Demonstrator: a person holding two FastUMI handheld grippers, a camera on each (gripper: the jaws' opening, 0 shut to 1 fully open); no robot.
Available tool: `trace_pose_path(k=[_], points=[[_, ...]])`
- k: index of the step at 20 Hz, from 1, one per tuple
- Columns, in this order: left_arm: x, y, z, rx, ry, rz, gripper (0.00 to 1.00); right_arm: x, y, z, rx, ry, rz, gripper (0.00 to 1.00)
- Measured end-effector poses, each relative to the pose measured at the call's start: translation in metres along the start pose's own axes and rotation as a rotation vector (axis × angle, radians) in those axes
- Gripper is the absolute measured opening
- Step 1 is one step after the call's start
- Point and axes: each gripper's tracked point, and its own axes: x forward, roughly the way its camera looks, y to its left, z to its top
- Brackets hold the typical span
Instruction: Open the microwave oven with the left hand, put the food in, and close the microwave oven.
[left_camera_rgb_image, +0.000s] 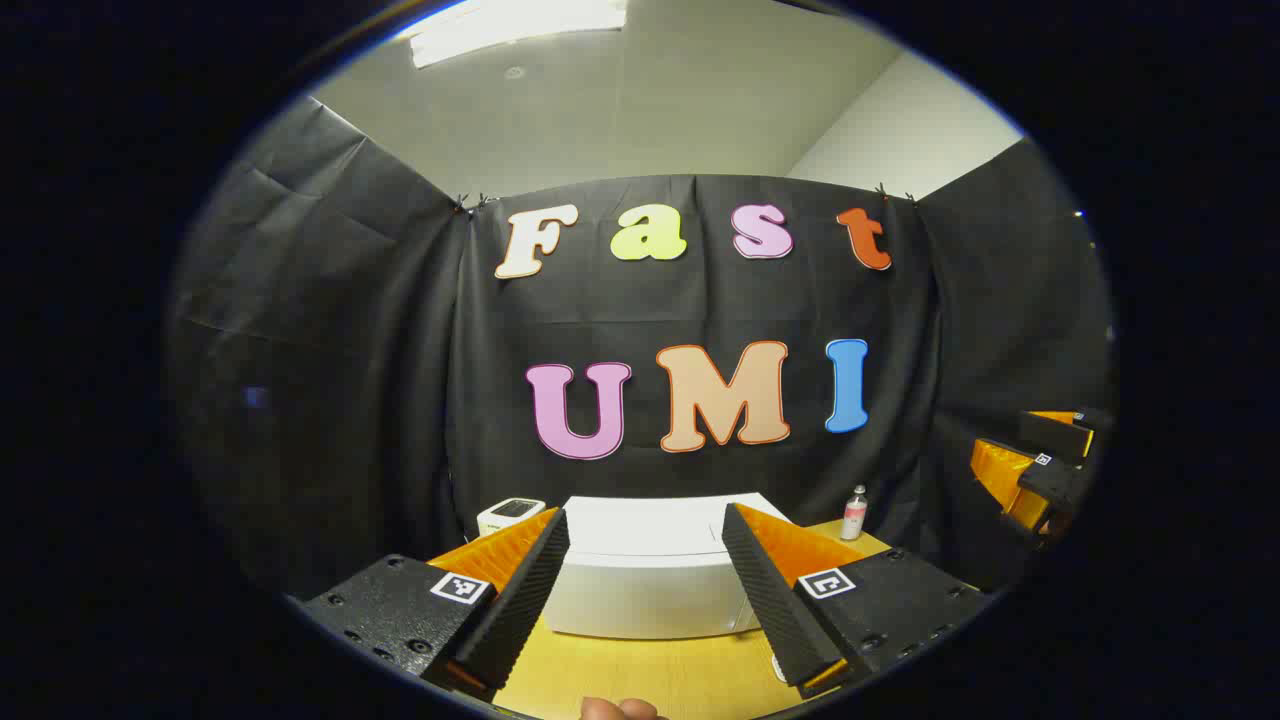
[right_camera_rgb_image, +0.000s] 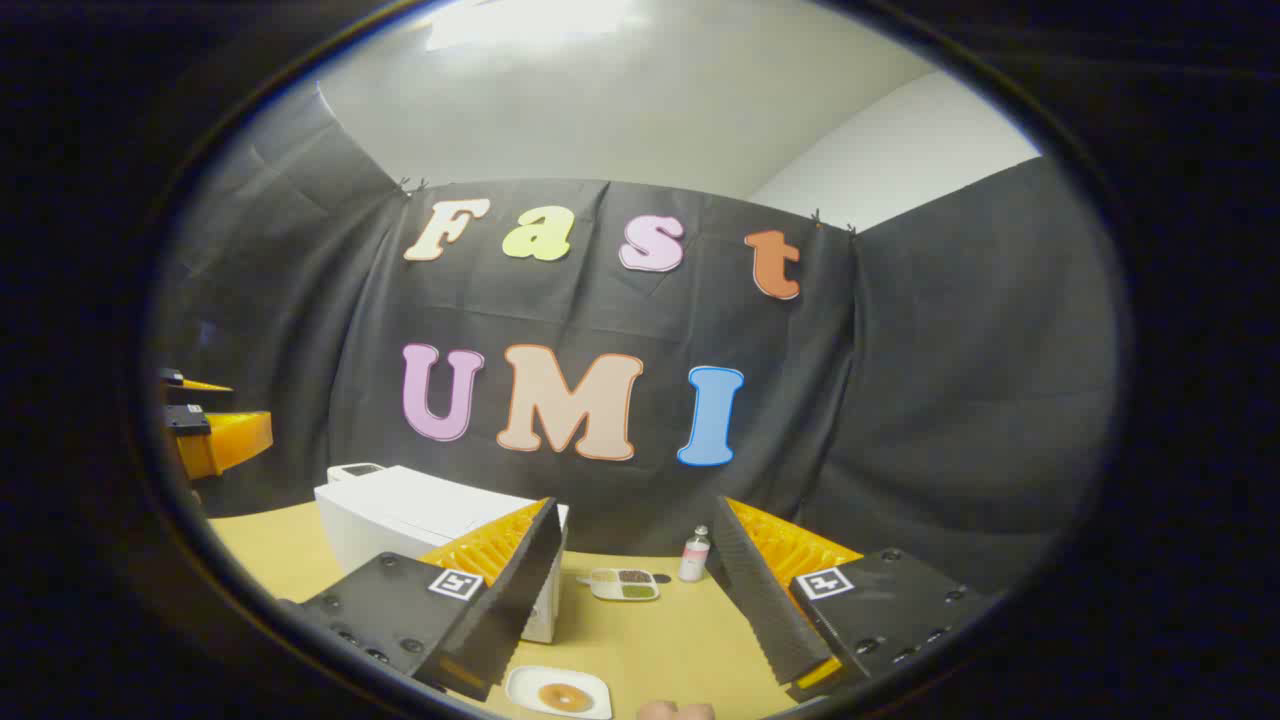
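In the left gripper view the left gripper (left_camera_rgb_image: 645, 590) has its fingers spread wide with nothing between them, held above bare yellow table (left_camera_rgb_image: 640, 675). Just beyond stands the white microwave oven (left_camera_rgb_image: 650, 575), door shut, a small white device (left_camera_rgb_image: 510, 515) behind its left corner and a bottle (left_camera_rgb_image: 855, 513) to its right. In the right gripper view the right gripper (right_camera_rgb_image: 630, 600) is likewise spread and empty, above a white plate with the food (right_camera_rgb_image: 562, 695) near the table's front edge. Farther off lies a divided tray (right_camera_rgb_image: 623, 583), with open tabletop between them.

Wooden table (right_camera_rgb_image: 650, 640) — microwave (right_camera_rgb_image: 400, 525), plate (right_camera_rgb_image: 558, 692), perhaps bottle (right_camera_rgb_image: 694, 557)
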Motion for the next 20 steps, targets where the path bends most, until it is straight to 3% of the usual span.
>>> trace_pose_path(k=[20], points=[[0.026, -0.025, -0.022, 0.055, 0.038, 0.012, 0.97, 0.037, -0.011, -0.015, 0.002, 0.002, 0.048, 0.96]])
